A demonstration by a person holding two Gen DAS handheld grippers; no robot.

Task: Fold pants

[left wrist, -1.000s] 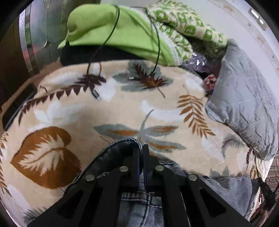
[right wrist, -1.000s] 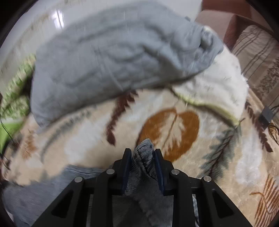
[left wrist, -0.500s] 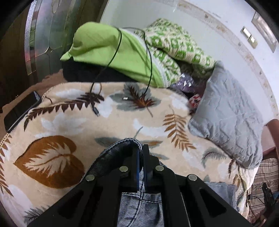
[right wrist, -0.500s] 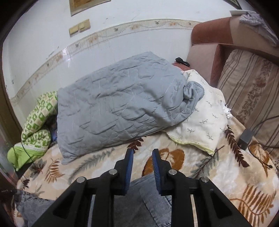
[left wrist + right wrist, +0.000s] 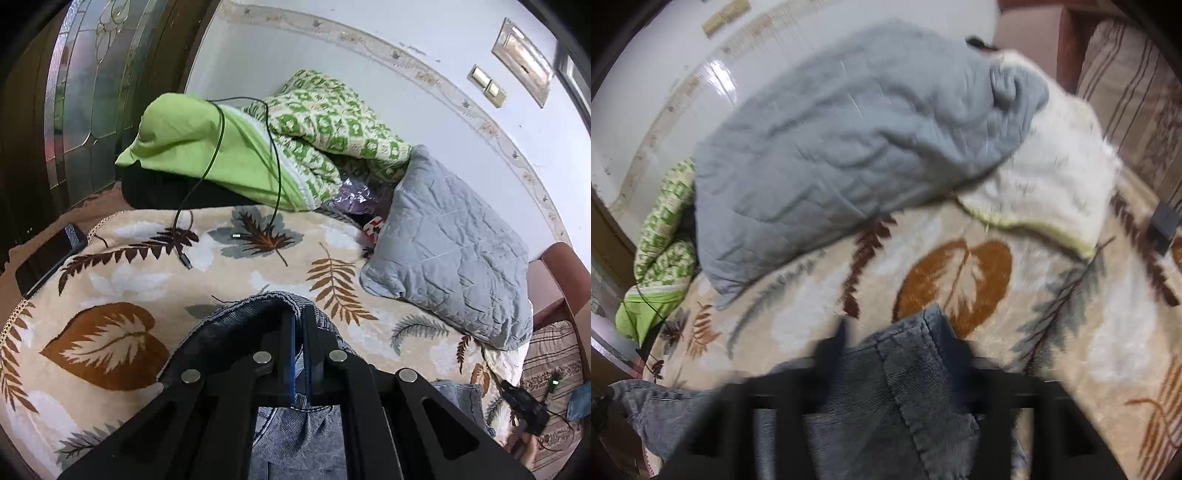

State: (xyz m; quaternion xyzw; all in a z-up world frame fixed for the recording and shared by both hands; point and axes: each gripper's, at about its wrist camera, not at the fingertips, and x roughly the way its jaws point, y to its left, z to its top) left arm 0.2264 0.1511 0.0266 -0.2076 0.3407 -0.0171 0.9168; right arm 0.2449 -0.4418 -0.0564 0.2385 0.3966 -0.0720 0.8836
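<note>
The pants are grey-blue jeans (image 5: 236, 325) lying on a beige leaf-patterned blanket (image 5: 110, 258). My left gripper (image 5: 298, 321) is shut on a curved edge of the denim, which arches over its fingertips above the blanket. In the blurred right wrist view, the right gripper (image 5: 895, 339) has its jaws opening, wide apart. A seamed corner of the jeans (image 5: 905, 387) lies between its fingers on the blanket, and the pads do not press on it. More denim trails off to the lower left (image 5: 665, 402).
A grey quilted pillow (image 5: 450, 251) and a cream pillow (image 5: 1052, 184) lie at the far side. A green quilt pile (image 5: 207, 147) with a black cable (image 5: 207, 173) sits far left. A dark phone (image 5: 48, 258) lies on the left edge, a black charger (image 5: 1163, 221) at right.
The left gripper has risen with the denim edge still pinched. The right gripper held a denim fold a second ago, let it go, and now stands wide open around the jeans corner.
</note>
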